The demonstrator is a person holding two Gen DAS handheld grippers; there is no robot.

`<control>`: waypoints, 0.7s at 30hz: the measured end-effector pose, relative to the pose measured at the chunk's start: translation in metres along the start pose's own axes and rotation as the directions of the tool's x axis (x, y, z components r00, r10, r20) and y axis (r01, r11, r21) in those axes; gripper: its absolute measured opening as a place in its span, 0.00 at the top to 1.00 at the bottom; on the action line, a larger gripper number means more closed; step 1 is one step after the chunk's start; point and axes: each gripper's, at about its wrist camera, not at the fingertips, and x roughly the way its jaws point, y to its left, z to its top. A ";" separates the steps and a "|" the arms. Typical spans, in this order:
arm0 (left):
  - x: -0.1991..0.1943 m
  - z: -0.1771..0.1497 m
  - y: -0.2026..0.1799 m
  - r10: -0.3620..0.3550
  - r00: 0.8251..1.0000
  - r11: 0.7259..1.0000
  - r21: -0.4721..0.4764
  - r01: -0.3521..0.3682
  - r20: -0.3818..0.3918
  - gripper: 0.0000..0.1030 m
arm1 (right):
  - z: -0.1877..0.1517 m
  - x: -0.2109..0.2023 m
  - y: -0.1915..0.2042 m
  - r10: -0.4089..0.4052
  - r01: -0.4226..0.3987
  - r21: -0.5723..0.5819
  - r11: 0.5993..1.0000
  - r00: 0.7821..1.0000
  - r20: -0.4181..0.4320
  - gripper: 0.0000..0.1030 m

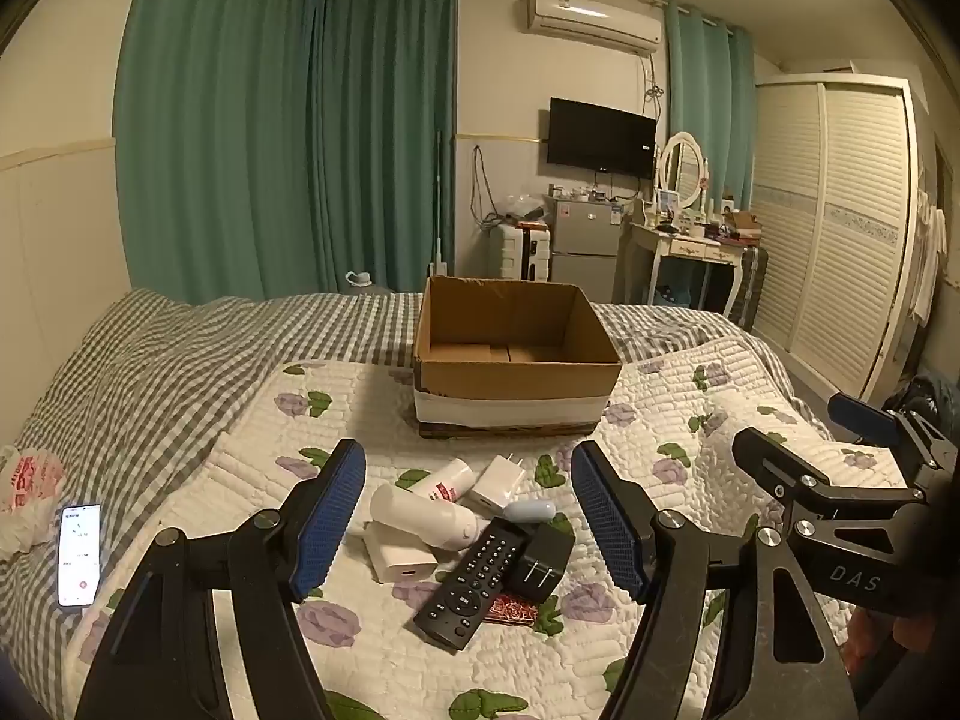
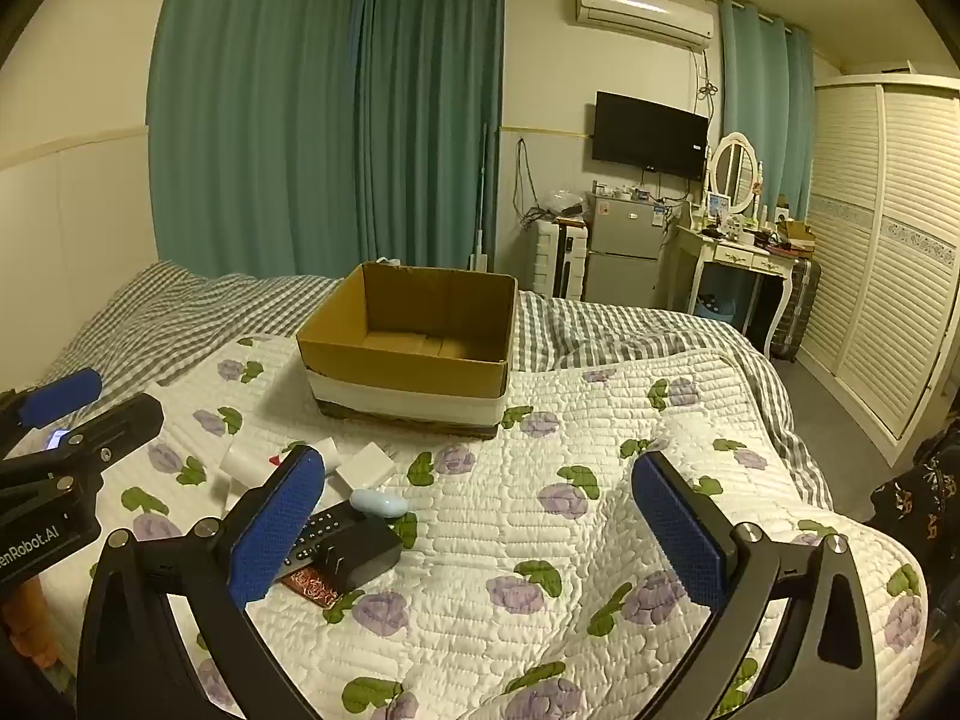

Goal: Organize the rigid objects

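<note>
A pile of small objects lies on the floral quilt: a black remote (image 1: 471,582), a black charger (image 1: 540,561), a white bottle (image 1: 423,513), a second white bottle (image 1: 447,479), white adapters (image 1: 497,483) (image 1: 399,558), a pale blue oval case (image 1: 529,510) and a red patterned card (image 1: 510,611). My left gripper (image 1: 468,522) is open, above and around the pile. An empty cardboard box (image 1: 516,381) stands behind it. My right gripper (image 2: 480,534) is open and empty, to the right of the pile, with the black charger (image 2: 360,552) and blue case (image 2: 379,503) by its left finger.
A lit phone (image 1: 79,555) and a plastic bag (image 1: 27,489) lie at the bed's left on the checked sheet. The bed's right edge drops to the floor by a white wardrobe (image 2: 888,252). A fridge, dresser and TV stand beyond the bed.
</note>
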 end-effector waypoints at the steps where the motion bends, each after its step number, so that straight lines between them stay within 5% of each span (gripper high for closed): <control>1: 0.002 -0.002 0.001 -0.003 1.000 1.000 -0.001 0.003 -0.001 0.28 | -0.001 0.006 -0.006 -0.001 0.001 0.002 1.000 1.000 -0.004 0.00; 21: 0.002 0.002 0.003 0.003 1.000 1.000 -0.003 -0.003 -0.005 0.28 | 0.002 0.000 -0.003 0.003 -0.003 -0.003 1.000 1.000 0.007 0.00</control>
